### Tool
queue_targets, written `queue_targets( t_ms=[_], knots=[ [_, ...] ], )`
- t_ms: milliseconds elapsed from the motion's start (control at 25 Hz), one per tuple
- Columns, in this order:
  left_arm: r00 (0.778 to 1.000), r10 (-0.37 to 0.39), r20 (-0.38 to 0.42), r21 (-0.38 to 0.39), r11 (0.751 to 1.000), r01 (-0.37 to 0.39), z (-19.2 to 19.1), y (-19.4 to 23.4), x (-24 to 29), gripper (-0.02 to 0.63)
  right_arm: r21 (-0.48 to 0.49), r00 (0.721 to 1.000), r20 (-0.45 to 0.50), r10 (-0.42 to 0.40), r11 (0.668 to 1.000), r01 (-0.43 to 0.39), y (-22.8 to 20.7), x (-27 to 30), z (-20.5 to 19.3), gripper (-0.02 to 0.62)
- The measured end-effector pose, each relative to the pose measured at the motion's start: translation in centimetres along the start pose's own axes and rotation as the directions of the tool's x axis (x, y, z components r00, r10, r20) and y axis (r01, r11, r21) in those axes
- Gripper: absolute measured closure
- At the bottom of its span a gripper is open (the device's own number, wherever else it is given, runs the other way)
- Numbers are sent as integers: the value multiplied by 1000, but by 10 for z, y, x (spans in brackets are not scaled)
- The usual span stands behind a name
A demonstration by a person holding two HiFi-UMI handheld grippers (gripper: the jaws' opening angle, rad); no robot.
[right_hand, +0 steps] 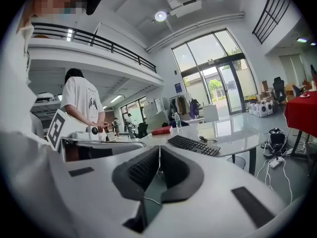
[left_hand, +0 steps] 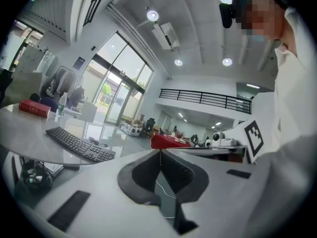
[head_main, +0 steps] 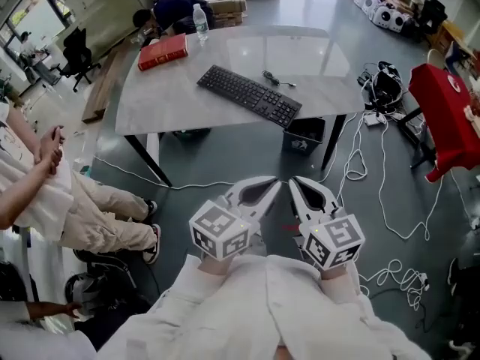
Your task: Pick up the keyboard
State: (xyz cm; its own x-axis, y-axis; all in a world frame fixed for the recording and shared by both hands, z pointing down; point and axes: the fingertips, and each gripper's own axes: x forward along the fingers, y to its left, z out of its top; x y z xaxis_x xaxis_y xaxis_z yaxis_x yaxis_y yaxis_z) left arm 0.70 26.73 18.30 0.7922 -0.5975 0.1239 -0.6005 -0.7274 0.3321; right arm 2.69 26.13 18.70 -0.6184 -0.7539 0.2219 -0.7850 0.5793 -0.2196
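Pale grey glossy tabletop point(head_main: 315, 58) is carrying the flat black keyboard point(head_main: 249, 95), lying diagonally near its front edge, uncovered, so reachable from this side. White left gripper point(head_main: 274, 183) and white right gripper point(head_main: 294, 181) are hovering side by side well short of it, both pressed closed and holding nothing, probably awaiting the approach

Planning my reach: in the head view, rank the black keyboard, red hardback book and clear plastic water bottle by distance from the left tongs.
1. Black keyboard, table's middle.
2. Red book, left side.
3. Clear water bottle, far edge.
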Motion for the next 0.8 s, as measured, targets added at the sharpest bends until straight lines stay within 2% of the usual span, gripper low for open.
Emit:
queue_targets(
  t_ms=[400,800],
  knots=[
    [999,-33,-14,23,999,34,26,73,25,592,11,999,5,-49,999,49,-27,75,13,565],
    [997,-53,-51,-5,999,53,17,93,48,592,38,996,-32,-80,996,81,-51,94,7,565]
  ],
)
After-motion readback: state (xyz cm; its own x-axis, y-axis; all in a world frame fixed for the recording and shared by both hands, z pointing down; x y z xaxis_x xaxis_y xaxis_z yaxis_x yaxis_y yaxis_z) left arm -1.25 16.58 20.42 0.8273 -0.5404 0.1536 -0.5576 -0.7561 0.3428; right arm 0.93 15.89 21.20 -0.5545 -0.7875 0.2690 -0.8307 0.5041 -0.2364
